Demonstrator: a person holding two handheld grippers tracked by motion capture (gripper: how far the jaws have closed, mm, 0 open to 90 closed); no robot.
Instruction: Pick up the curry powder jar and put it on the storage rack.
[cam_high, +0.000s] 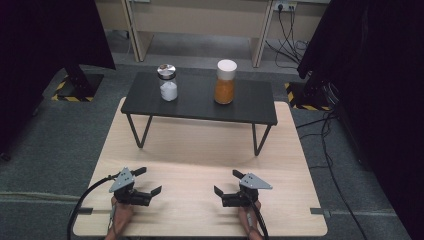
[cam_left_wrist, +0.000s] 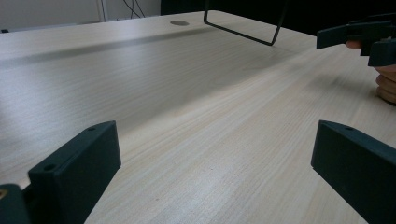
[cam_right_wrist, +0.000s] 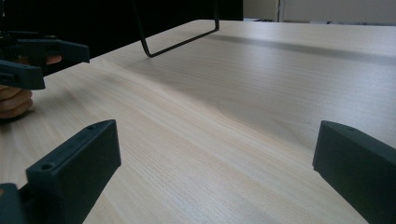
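Two jars stand on a low black shelf (cam_high: 200, 111) at the far side of the wooden table (cam_high: 200, 145). One is a glass jar with a silver lid and white contents (cam_high: 168, 83); the other has a white lid and orange contents (cam_high: 225, 82). Near the front edge my left gripper (cam_high: 150, 180) (cam_left_wrist: 215, 177) is open, with bare wood between its jaws. My right gripper (cam_high: 226, 182) (cam_right_wrist: 215, 177) is open too, holding nothing. The two face each other, well short of the shelf. In the left gripper view the right gripper (cam_left_wrist: 359, 35) sits at the top right.
The shelf stands on thin black wire legs (cam_left_wrist: 243, 28) (cam_right_wrist: 182, 39) over the table's far half. Black curtains (cam_high: 45, 35) hang at both sides, and cables (cam_high: 330, 150) run over the grey floor to the right. A wooden desk (cam_high: 200, 20) stands behind.
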